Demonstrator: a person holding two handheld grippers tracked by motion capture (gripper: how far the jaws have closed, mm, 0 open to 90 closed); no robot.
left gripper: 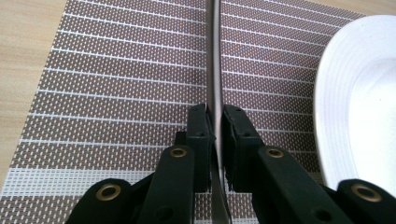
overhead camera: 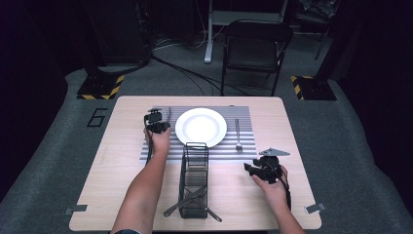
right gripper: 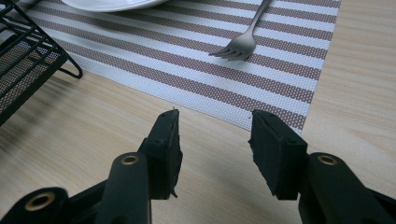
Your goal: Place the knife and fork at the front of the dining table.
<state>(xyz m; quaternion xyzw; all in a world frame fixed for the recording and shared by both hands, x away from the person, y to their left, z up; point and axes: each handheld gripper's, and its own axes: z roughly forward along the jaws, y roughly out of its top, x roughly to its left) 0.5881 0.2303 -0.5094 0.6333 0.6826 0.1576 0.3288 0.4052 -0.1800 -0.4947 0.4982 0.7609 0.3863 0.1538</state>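
Slim stainless-steel knife (left gripper: 214, 70) (stiff, light, slippery) stands edge-up at frame centre, clamped mid-length by left gripper (left gripper: 215, 123); right gripper (right gripper: 215, 140) gapes empty, lower frame.

Black numeral "6" (overhead camera: 97, 117) marked on the grey floor mat (overhead camera: 58, 146), just left of the table (overhead camera: 112, 161)
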